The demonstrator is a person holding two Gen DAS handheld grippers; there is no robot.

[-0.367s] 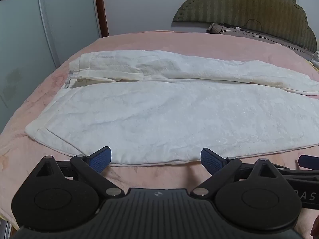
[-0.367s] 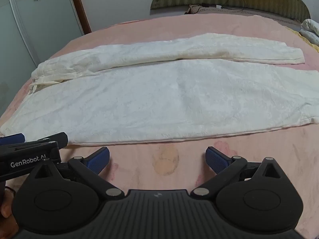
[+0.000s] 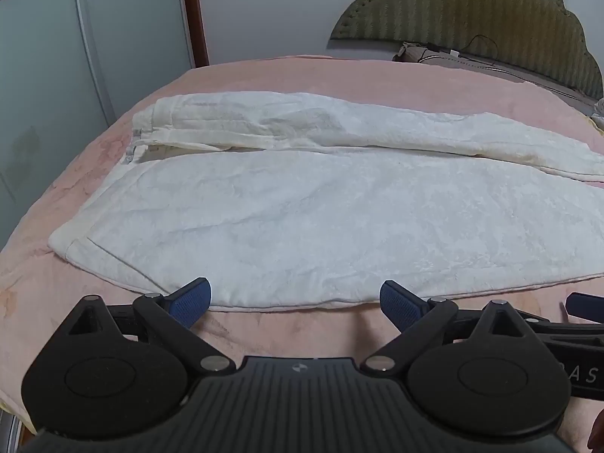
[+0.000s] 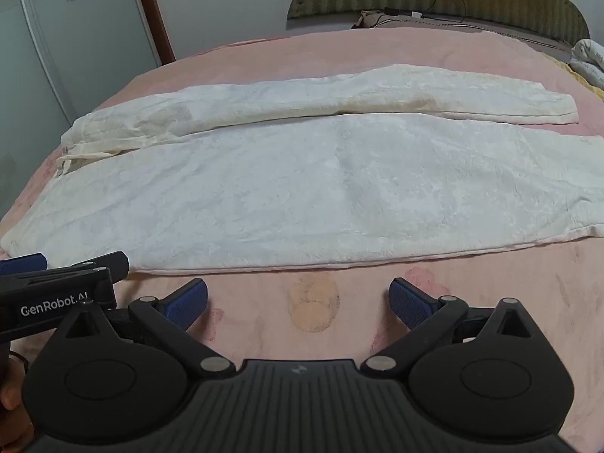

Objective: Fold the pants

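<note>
1. Where the left wrist camera looks out, the white pants [image 3: 321, 204] lie flat across the pink bedspread [image 3: 264, 75], waistband to the left, the far leg lying alongside the near one. The left gripper [image 3: 295, 301] is spread wide with nothing between its blue pads [image 3: 188, 302] — it sits just short of the near hem, above bare bedspread. A green padded headboard [image 3: 472, 22] stands at the far right.
2. Through the right wrist camera, the pants [image 4: 321, 188] stretch left to right, both leg ends at the right. The right gripper [image 4: 298, 302] is also spread and holds nothing — below it is a faded print on the bedspread [image 4: 490, 271]. The left gripper [image 4: 64, 287] shows at the left edge, touching the cloth's near edge or just beside it.
</note>
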